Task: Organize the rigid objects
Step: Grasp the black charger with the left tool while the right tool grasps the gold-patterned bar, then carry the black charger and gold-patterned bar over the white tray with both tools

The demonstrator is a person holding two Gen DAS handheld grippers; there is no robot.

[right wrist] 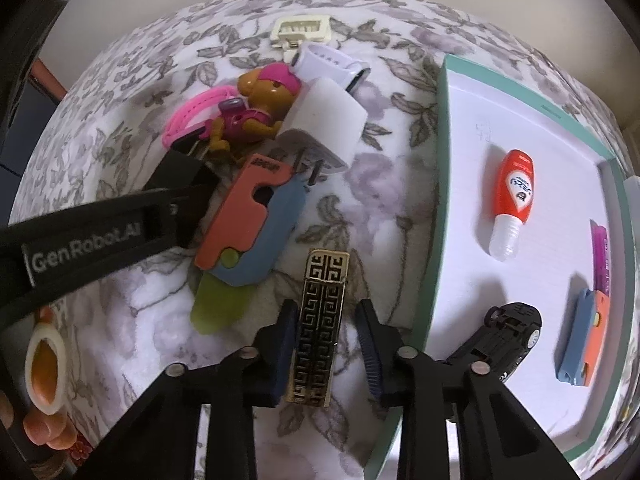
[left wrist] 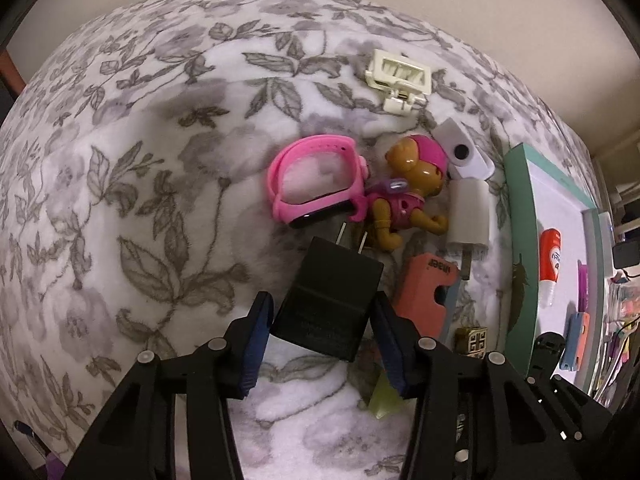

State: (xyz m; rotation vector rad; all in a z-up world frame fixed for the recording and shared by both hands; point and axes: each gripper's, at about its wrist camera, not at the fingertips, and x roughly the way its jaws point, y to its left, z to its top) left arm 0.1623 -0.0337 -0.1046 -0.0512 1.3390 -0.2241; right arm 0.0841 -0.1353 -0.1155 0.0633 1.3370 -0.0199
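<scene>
The left gripper points steeply down at the floral fleece bed cover and straddles the black cube-shaped plug-in charger. The charger's long axis runs away from the gripper, its two prongs aimed at the pink plastic watch band. Both blue pads sit at the charger's side faces; whether they press it or stand just off it cannot be told.

The right gripper points down at the black-and-gold patterned rectangular lighter, which lies between its pads with its long axis running straight ahead along the fingers. The left pad touches the lighter's edge; the right pad stands slightly off it, so the grip is not complete.

The mint-rimmed white tray lies immediately to the right of the right gripper, near the bed's right edge. In my judgement, both objects must travel rightward to it, and the right hand is nearer.
</scene>
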